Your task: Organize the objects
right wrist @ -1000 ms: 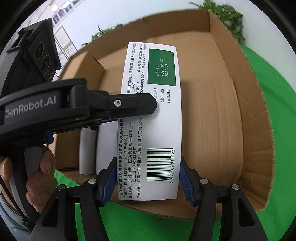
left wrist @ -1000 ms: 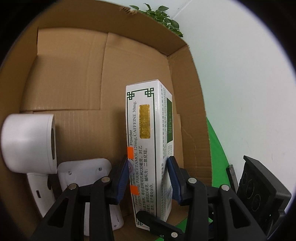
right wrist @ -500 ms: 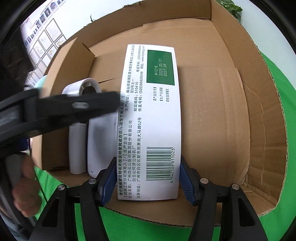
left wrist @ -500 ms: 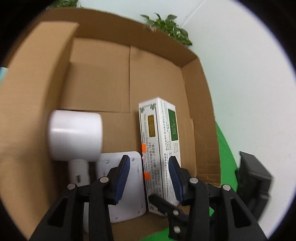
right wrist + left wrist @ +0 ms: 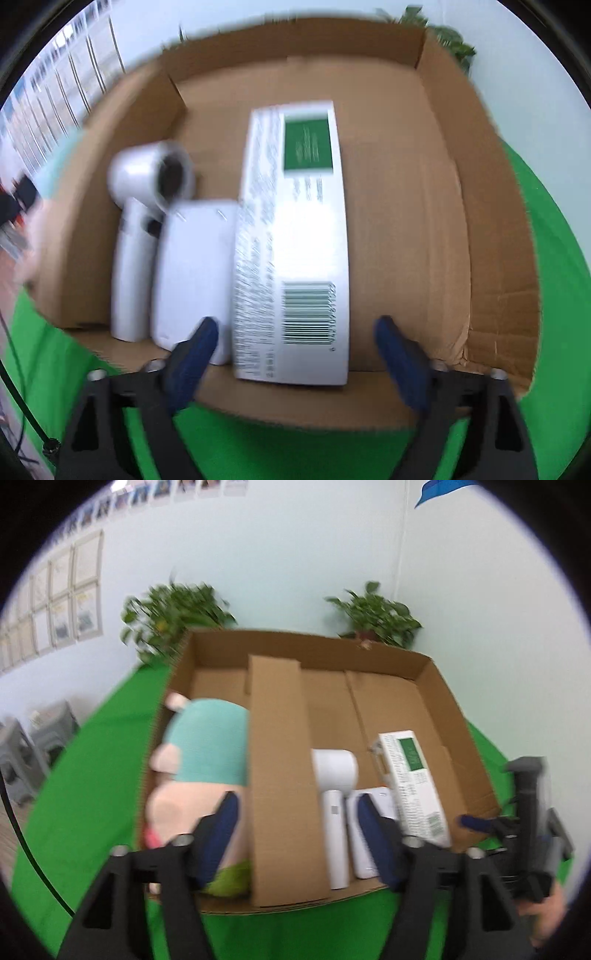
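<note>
Standing in box: medicine carton [image 5: 295,236] in cardboard box [image 5: 424,672], beside white flat device [image 5: 192,273], hair dryer [image 5: 147,206].
Divider: cardboard flap [image 5: 280,775] separates plush toy [image 5: 199,760].
Left gripper [image 5: 295,834]: jaws wide, empty.
Right gripper [image 5: 295,354]: jaws wide, empty.

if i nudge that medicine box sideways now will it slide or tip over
The medicine box seems to lie flat on its broad face, so it would probably slide, not tip. Its thin card looks light and crushable. The white device sits against its left edge, so a push that way likely shoves both.
</note>
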A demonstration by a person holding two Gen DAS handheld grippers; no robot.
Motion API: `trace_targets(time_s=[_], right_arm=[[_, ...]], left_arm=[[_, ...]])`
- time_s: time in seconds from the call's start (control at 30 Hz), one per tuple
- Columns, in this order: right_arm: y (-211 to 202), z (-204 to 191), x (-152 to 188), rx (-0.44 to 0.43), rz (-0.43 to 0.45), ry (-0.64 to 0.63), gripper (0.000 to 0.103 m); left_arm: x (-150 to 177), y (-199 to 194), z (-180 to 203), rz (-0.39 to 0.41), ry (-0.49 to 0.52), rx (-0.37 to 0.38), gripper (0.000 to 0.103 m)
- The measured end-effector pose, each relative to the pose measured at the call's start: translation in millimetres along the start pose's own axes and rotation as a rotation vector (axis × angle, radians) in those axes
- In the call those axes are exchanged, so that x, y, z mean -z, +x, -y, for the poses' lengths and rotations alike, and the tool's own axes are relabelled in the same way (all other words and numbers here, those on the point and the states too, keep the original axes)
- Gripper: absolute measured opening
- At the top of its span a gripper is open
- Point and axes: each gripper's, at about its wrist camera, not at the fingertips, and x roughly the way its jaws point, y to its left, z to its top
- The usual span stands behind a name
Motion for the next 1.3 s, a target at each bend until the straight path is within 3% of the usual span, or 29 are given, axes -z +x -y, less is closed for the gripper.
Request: trace_targets(time_s=[0.07, 0.13, 0.27, 0.33, 0.53, 0.63, 0.73, 0.9, 1.3], right_arm=[[-26, -7, 9, 0.037, 0.124, -0.025, 0.103], [-37, -10, 11, 0.073, 0.221, -0.045, 0.103], [-47, -22, 23, 0.111, 0.315, -0.036, 0.103], [-49, -27, 35, 0.116, 0.336, -0.035, 0.103], [1, -24, 40, 0.117, 0.271, -0.088, 0.103], [7, -21, 42, 0.120, 0.275, -0.062, 0.103], [10, -17, 41, 0.123, 0.262, -0.038, 0.103], [9, -19, 42, 0.131, 0.258, -0.040, 0.103], [9, -20, 42, 0.126, 0.255, -0.037, 0.103]], left_arm=[[14, -9, -1, 0.064, 0.021, -0.055, 0.083], [28, -9, -2, 0.066, 0.052, -0.077, 0.083], [47, 13, -4, 0.076, 0.020, -0.167, 0.083], [58, 19, -8, 0.064, -0.007, -0.166, 0.083], [71, 28, -2, 0.156, -0.030, -0.135, 0.084], [74, 31, 1, 0.175, -0.018, -0.129, 0.088], [74, 45, 5, 0.085, 0.006, -0.148, 0.088], [75, 51, 16, 0.058, 0.058, -0.199, 0.091], [76, 50, 15, 0.037, 0.049, -0.197, 0.092]])
